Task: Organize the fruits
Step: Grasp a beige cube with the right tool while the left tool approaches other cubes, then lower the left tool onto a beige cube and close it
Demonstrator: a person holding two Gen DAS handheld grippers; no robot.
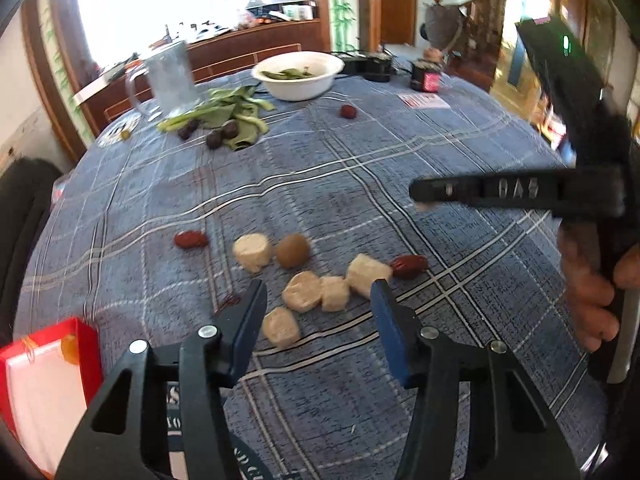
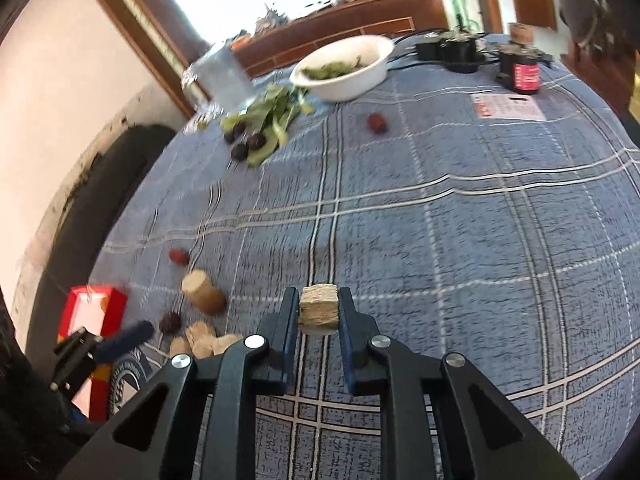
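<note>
Chunk (image 2: 318, 309) in hand, the right gripper (image 2: 319, 312) was closed on it, pinching the pale fibrous piece by its flat sides, clear of the cloth-covered surface (image 2: 460, 220). The left gripper (image 1: 318, 300) stood part open over the pale pile (image 1: 312, 296), gripping nothing; its fingers (image 1: 390, 320) straddled the pieces without pressing any.

To do this step well, I judge the right gripper should keep the chunk level, carry it low and set it beside its like rather than drop it, since such a cut piece could roll or crumble.

Counted from the left wrist view: five pale chunks near the kiwi (image 1: 293, 251), one kiwi, three red dates with one (image 1: 191, 239) left of the kiwi, and about four dark fruits (image 1: 216, 136) far beyond it by the greens (image 1: 232, 110).
</note>
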